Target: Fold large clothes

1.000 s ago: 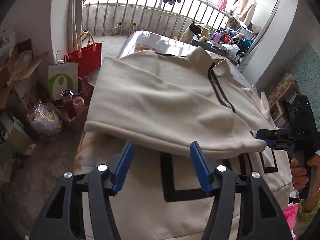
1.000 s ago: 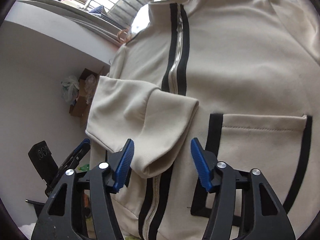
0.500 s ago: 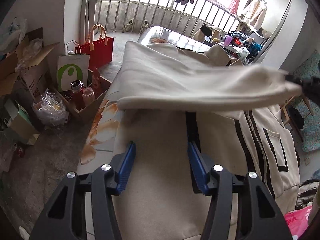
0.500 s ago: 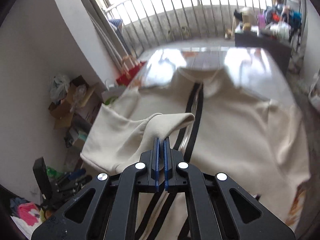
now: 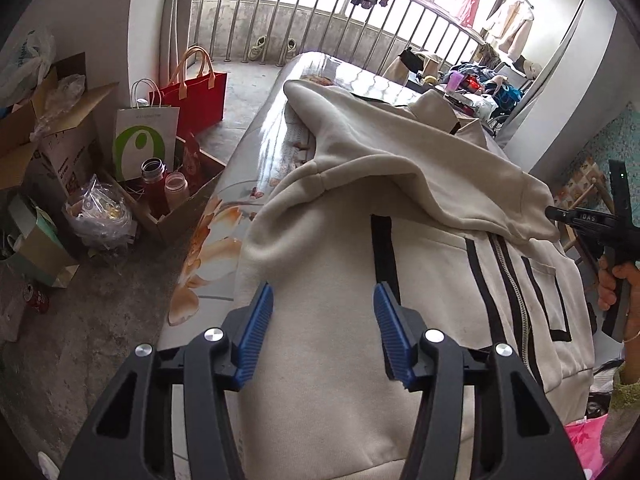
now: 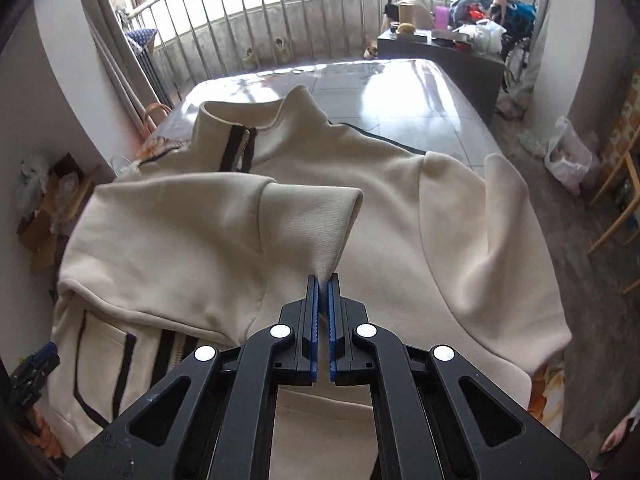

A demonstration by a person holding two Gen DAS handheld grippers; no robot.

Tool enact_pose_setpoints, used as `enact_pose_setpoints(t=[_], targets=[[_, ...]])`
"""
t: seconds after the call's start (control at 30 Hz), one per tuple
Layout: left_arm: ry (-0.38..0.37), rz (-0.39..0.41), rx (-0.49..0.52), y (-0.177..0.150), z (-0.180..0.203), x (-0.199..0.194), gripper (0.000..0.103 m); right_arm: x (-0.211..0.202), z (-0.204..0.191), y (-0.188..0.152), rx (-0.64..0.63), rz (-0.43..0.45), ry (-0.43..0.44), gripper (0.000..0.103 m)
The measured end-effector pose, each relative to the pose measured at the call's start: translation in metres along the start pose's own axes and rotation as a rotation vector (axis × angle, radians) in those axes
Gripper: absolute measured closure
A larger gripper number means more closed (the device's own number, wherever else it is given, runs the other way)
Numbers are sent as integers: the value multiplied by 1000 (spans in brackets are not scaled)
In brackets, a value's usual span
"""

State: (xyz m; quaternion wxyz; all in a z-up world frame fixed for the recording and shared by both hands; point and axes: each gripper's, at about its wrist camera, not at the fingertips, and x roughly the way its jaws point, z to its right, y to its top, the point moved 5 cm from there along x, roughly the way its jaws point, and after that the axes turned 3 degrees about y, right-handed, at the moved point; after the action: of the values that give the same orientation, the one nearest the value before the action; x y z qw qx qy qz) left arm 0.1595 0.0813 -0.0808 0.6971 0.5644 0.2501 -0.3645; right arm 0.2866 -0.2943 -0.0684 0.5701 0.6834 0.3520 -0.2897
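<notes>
While tilted downward, right tongs [image 6: 323, 288] pinch sleeve cuff [image 6: 316, 220] — raised.

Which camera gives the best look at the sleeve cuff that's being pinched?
The right wrist view: the ribbed cuff fills the picture's middle, running down into the shut right gripper. The left wrist view shows the cuff only small and sideways near the right edge, beside that gripper.

Red bag [image 5: 199, 92] & white bag [image 5: 145, 136] by railing [image 5: 320, 20].
</notes>
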Motion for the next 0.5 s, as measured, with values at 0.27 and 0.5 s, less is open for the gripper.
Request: enact_pose_setpoints(t=[0.27,0.5], targets=[[130,51,204,57,7,-11,52,0,1,9,6,-19,70,100],[212,-68,351,66,15,54,90,-13,3,21,56,-2,192,101]])
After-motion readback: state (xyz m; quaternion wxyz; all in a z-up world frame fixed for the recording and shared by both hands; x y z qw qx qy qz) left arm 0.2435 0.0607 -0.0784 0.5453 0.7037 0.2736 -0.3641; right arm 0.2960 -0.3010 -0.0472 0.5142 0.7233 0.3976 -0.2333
